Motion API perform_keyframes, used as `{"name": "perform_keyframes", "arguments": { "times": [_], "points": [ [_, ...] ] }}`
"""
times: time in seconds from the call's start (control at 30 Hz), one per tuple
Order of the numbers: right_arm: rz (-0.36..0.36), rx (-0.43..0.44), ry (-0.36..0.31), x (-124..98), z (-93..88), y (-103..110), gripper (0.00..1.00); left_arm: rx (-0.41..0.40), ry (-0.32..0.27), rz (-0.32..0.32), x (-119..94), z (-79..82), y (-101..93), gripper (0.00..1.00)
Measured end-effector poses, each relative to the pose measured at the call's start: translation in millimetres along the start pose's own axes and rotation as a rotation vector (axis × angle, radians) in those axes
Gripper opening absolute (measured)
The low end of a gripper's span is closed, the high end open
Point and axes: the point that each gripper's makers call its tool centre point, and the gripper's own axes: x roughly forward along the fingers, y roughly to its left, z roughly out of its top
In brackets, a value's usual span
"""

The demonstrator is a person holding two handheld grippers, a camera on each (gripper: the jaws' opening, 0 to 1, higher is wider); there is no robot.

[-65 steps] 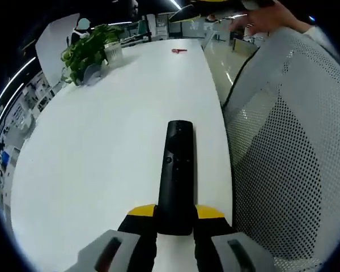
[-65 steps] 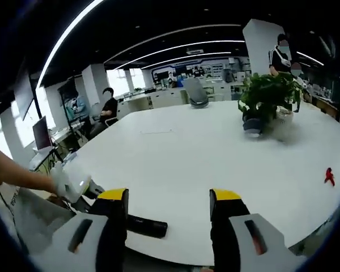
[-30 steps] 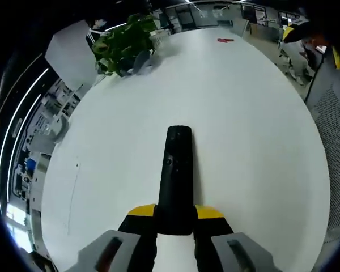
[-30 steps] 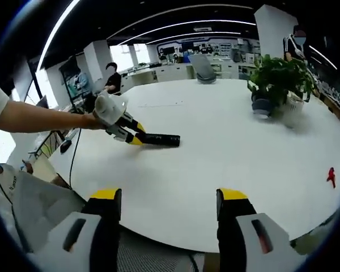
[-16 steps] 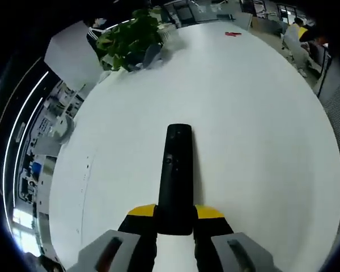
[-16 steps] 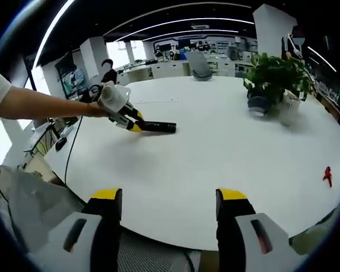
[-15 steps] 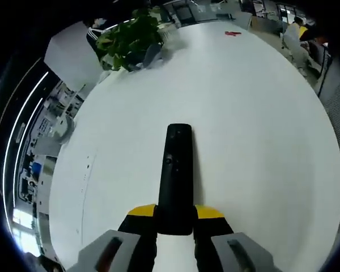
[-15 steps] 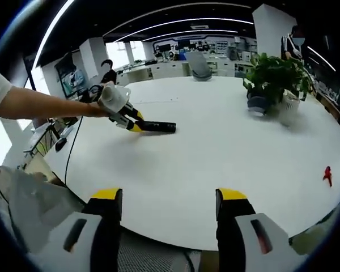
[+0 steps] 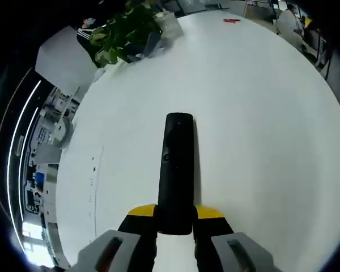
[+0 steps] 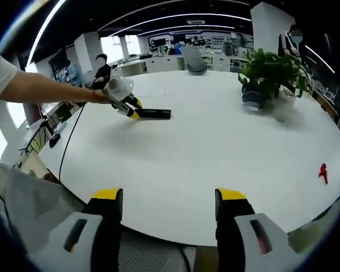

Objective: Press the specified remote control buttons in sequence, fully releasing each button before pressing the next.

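Observation:
A long black remote control (image 9: 176,170) points away from me, its near end clamped between the yellow-tipped jaws of my left gripper (image 9: 175,218). In the right gripper view the same remote (image 10: 153,114) sticks out of the left gripper (image 10: 136,113), which a person's outstretched arm (image 10: 42,89) holds just over the far left part of the white table (image 10: 215,147). My right gripper (image 10: 170,203) stands open at the table's near edge, nothing between its fingers, well apart from the remote.
A potted green plant (image 10: 269,73) (image 9: 130,28) stands at the back right of the round table. A small red item (image 10: 322,171) (image 9: 231,20) lies near the right edge. A grey chair (image 10: 192,59) and a seated person (image 10: 101,68) are beyond the table.
The left gripper has carried the remote from the table's near edge out over the far left part. The right gripper stays open and has barely shifted.

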Motion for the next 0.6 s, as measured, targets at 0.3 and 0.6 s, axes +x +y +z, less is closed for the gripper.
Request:
{"name": "perform_keyframes", "arguments": {
  "times": [0.3,0.6],
  "points": [
    [-0.006,0.003,0.014,1.3,-2.4,-2.3,0.67,-0.005,0.001,-0.005,10.4,-0.7,11.8,0.23],
    [-0.011,0.008,0.007,0.8,-1.2,-3.7,0.67,0.065,0.005,-0.022,9.8,0.1,5.7,0.24]
  ]
}}
